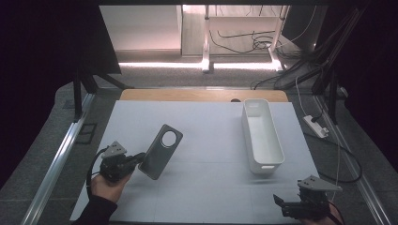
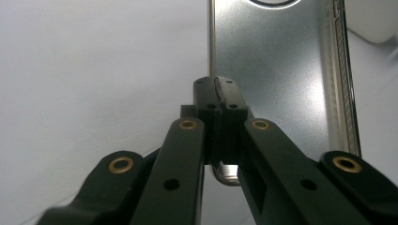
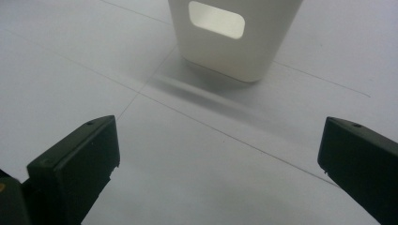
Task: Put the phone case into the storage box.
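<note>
White table (image 1: 206, 140) – left tool (image 1: 138, 159) clamps phone case (image 1: 161, 151); right tool (image 1: 281, 202) gapes.

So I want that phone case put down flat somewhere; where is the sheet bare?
The widest bare stretch of the white sheet lies between the phone case, pinched in the left gripper, and the long white bin. The near strip up to the open right gripper is bare too. Beside the bin is tightest.
</note>
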Available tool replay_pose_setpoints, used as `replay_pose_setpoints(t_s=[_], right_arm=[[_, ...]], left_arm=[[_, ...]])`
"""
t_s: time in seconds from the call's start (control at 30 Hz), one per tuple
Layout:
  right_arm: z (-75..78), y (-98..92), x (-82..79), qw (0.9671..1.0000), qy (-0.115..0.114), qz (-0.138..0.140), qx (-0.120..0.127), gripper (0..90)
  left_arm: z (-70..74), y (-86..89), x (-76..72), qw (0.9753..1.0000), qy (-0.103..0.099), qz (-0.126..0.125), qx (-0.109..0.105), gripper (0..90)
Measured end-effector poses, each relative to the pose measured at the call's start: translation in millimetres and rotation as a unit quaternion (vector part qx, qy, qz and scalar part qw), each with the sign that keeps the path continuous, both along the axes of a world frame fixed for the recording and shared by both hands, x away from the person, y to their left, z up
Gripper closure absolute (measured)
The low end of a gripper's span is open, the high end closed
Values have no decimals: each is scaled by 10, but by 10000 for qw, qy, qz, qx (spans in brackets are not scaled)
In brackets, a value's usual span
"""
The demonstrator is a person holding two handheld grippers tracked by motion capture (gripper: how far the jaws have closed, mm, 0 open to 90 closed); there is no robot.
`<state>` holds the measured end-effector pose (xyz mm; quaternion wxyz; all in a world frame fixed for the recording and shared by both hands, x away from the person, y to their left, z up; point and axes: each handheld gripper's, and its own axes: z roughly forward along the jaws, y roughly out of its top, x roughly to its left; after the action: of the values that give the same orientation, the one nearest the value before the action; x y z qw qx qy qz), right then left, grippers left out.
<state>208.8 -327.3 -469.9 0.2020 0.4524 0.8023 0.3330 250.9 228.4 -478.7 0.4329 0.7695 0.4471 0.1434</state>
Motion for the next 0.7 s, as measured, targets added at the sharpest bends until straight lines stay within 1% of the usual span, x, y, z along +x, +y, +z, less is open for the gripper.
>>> replay_pose_setpoints(t_s=[0.13, 0.2, 0.3, 0.33, 0.43, 0.5, 0.57, 0.7], right_arm=[[4, 10, -1, 10000, 4, 34, -31, 0], [11, 8, -3, 10000, -9, 83, 26, 0], [43, 9, 13, 9995, 10, 149, 270, 0], [43, 9, 13, 9995, 10, 149, 270, 0], [97, 31, 43, 9988, -16, 250, 418, 0], [113, 47, 62, 9983, 16, 324, 490, 0], [121, 64, 87, 9979, 54, 389, 507, 0], [145, 105, 142, 9953, 143, 567, 772, 0]], left_arm=[[27, -51, -107, 9999, -140, -12, -13, 891], [36, -79, -150, 9998, -180, -25, -8, 890], [41, -103, -186, 9998, -187, -53, -33, 890], [44, -117, -208, 9998, -196, -76, -50, 890], [40, -132, -241, 9998, -163, -93, -69, 891], [28, -135, -256, 9998, -131, -104, -72, 891], [23, -141, -264, 9998, -100, -127, -66, 890], [18, -174, -265, 9998, -94, -160, -48, 890]])
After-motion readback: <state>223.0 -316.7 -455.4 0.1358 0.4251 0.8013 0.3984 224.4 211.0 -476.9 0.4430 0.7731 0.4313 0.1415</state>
